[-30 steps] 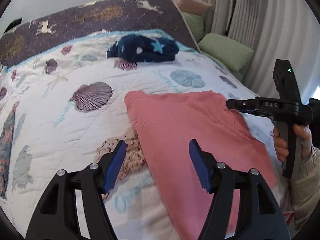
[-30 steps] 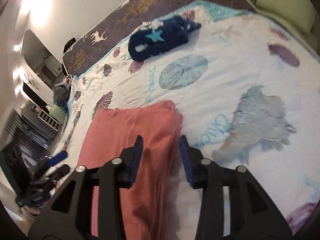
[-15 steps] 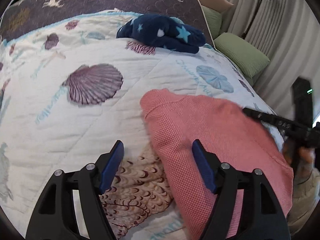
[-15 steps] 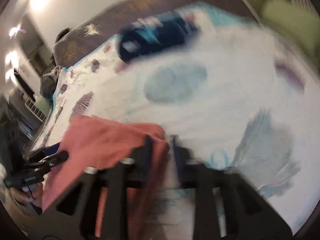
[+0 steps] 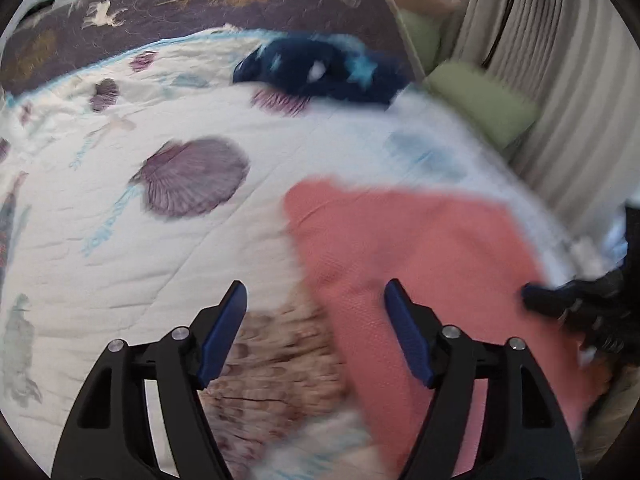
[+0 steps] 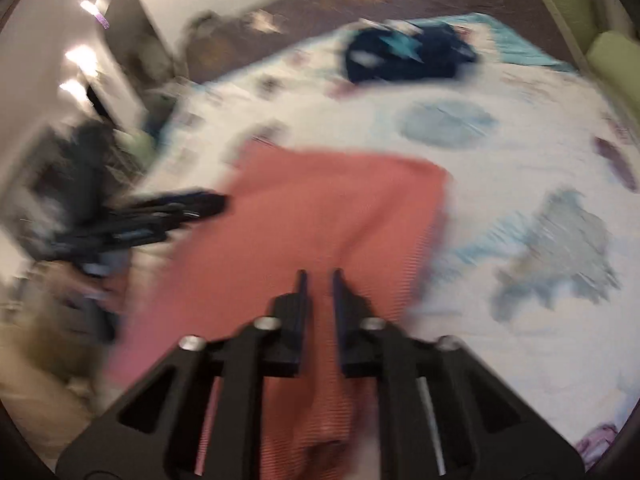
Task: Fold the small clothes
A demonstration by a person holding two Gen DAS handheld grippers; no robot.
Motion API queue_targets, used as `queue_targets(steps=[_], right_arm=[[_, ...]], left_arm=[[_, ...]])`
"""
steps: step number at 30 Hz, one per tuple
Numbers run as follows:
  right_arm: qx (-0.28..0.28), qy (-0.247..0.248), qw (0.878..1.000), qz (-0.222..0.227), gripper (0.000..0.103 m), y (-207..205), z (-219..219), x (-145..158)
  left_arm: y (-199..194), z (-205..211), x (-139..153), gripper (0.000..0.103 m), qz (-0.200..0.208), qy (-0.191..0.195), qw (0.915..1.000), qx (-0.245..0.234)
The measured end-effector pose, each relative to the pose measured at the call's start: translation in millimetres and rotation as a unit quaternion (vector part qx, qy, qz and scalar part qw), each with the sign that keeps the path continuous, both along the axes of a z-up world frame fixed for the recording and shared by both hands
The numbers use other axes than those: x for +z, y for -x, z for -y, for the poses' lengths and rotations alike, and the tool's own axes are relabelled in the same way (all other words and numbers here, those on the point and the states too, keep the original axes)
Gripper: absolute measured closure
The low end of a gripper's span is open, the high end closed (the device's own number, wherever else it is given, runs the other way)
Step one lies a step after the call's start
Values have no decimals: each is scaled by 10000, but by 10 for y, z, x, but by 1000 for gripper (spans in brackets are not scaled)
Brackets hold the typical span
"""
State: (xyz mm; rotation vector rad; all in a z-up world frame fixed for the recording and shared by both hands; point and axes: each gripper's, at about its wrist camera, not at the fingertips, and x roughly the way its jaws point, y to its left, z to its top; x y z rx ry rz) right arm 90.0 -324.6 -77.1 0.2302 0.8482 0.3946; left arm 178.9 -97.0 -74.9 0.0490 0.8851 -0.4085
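A pink knit cloth [image 5: 420, 240] lies flat on the seashell quilt [image 5: 100, 248], its left edge running between my left gripper's fingers. My left gripper [image 5: 316, 320] hovers open over that edge, holding nothing. In the right wrist view the pink cloth [image 6: 320, 208] spreads ahead, and my right gripper [image 6: 318, 284] is nearly closed, pinching the cloth's near edge between its narrow jaws. The right gripper's body [image 5: 580, 304] shows blurred at the cloth's right side. The left gripper [image 6: 160, 216] appears at the cloth's left corner. Both views are motion-blurred.
A folded navy garment with stars [image 5: 320, 68] rests at the far end of the bed, by a dark patterned blanket [image 5: 200, 4]. Green pillows [image 5: 480, 104] and a pleated curtain [image 5: 560, 60] stand to the right. Room furniture [image 6: 100, 80] is blurred at left.
My right gripper's fingers have closed from wide apart onto the pink cloth's edge and swung toward its middle. My left gripper has stayed open, shifting along the left edge.
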Motion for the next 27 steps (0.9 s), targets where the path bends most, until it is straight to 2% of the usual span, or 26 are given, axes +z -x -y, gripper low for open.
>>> queue_targets(steps=[2,4,6,7,10,14,18,27], right_arm=[[-271,-632,9975,-165,102,24,144,-5],[-387,-770,9963,-24,94,107,175,86],[-421,-731,9963,161,69,216,196,179],[-436,-691,9965,180,65,260,212,184],[-562,-535,9969,84,64,370,293,165],[-744,-736,9945,-90,62,543,394,109],[-760,-754,9942,-95,55,679,399,121],[-627,-871,9940,-196,51,604,289,43]], left_arm=[[13,-69,-22,29,-131,243,9995,163],[101,-106,91,29,-123,442,9988,182],[254,-71,217,29,47,385,9992,1],[324,-46,260,29,133,303,9994,-70],[498,-11,330,29,241,273,9991,-223],[681,-25,352,29,152,447,9984,-320],[815,-26,339,29,146,401,9982,-413],[828,-80,140,29,-279,578,9973,-370]])
